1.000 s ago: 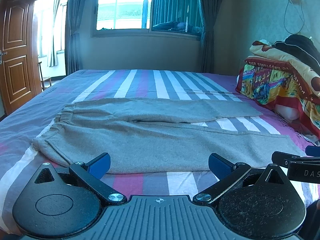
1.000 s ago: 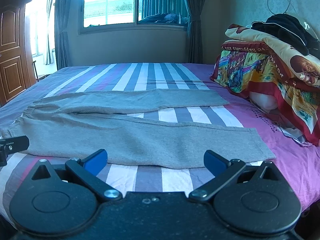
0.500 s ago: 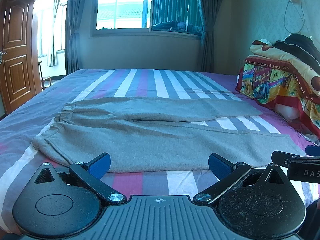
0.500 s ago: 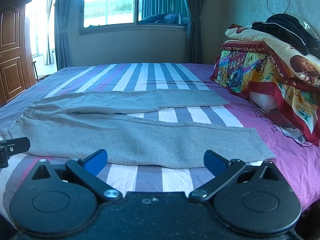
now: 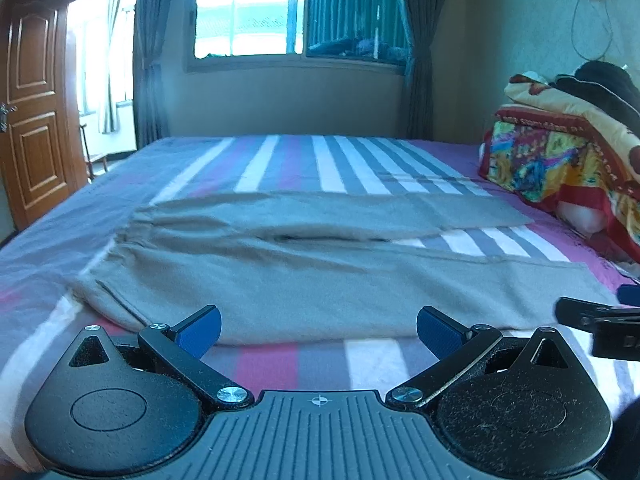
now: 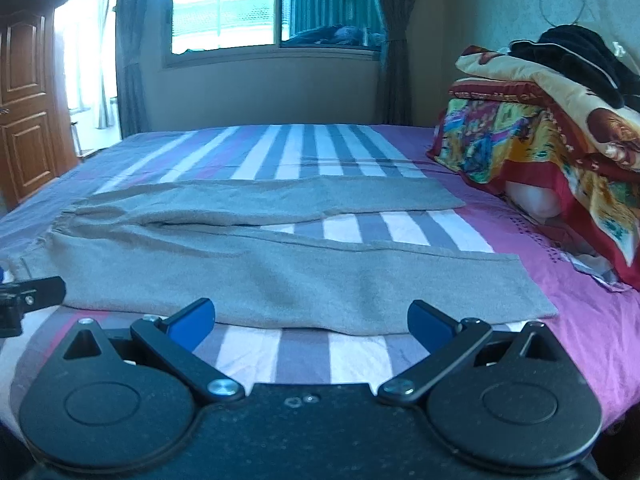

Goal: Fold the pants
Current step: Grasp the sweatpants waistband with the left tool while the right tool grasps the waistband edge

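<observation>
Grey pants (image 5: 304,276) lie flat across the striped bed, waistband at the left, both legs stretched to the right with a gap of sheet between them. They also show in the right wrist view (image 6: 280,272). My left gripper (image 5: 318,330) is open and empty, just before the near edge of the near leg, toward the waist end. My right gripper (image 6: 310,322) is open and empty before the same edge, toward the hem end. Each gripper's tip shows at the edge of the other view.
The bed (image 5: 352,160) has a purple, grey and white striped sheet. A stack of colourful folded blankets (image 6: 540,136) with dark clothes on top sits at the right. A wooden door (image 5: 32,100) stands at the left, a window behind.
Both grippers have shifted slightly; the views have moved a little closer to the pants. The pants have not moved and both grippers stay open.
</observation>
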The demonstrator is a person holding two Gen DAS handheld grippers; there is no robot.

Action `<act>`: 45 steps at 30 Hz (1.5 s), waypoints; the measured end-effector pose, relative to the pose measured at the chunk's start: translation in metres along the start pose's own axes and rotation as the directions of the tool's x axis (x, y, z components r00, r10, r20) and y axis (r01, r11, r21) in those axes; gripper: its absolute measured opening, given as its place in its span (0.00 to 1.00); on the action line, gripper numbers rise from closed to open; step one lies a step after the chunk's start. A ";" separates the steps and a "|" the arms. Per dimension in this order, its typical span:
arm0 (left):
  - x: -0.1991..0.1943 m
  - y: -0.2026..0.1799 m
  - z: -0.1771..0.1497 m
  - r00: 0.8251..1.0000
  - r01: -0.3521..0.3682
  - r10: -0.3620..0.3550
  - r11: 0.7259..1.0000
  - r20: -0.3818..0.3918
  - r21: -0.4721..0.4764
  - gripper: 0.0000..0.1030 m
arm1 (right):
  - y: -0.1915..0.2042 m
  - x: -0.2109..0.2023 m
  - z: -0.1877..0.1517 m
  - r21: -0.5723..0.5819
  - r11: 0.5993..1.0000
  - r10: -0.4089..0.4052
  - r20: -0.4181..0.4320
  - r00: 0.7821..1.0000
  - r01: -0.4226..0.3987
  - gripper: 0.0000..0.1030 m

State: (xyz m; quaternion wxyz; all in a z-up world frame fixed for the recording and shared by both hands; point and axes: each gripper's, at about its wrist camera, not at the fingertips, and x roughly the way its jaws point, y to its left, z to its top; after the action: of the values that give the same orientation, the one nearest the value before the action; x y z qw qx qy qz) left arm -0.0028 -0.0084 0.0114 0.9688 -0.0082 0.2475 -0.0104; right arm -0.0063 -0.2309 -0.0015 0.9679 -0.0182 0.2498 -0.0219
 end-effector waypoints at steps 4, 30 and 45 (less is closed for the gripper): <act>0.032 0.033 0.018 0.997 0.032 -0.033 0.999 -0.067 -0.013 1.00 | 0.001 0.015 0.014 -0.096 0.994 0.054 -0.020 0.998 -0.055 1.00; 0.411 0.332 0.155 0.939 0.077 -0.045 0.994 -0.341 0.082 0.92 | 0.107 0.447 0.214 -0.363 0.751 0.448 -0.333 0.830 -0.552 0.39; 0.467 0.320 0.139 0.920 0.154 -0.079 0.974 -0.385 0.169 0.18 | 0.103 0.493 0.198 -0.450 0.625 0.440 -0.471 0.764 -0.638 0.04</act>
State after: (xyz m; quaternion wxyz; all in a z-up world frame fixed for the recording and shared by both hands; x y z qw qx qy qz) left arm 0.4788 0.3014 -0.0971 0.8972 0.0746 0.4251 -0.0939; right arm 0.5240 -0.1484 -0.0716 0.8196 -0.2352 0.3888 0.3488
